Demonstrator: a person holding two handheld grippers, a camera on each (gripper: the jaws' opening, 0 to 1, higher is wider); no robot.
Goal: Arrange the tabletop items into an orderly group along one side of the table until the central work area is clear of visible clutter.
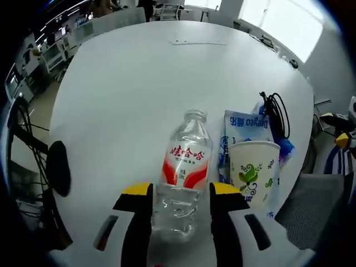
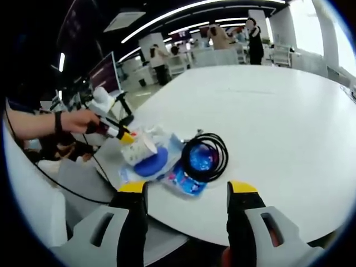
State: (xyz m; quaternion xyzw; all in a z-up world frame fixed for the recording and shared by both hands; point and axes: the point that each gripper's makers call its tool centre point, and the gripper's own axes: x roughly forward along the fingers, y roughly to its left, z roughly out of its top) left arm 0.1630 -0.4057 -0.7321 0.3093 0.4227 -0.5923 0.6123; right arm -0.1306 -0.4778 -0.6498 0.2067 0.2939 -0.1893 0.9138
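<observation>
Two jaws of my left gripper (image 1: 180, 192) clamped the clear water bottle (image 1: 184, 175) low on the white table (image 1: 139, 83); just right stood a paper cup (image 1: 253, 172) against a blue packet (image 1: 243, 128). My right gripper (image 2: 188, 192) hung wide apart, empty, before a coiled black cable (image 2: 206, 156).

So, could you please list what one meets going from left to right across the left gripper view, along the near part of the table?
Water bottle between the jaws of the left hand-held gripper → paper cup → coiled black cable.
</observation>
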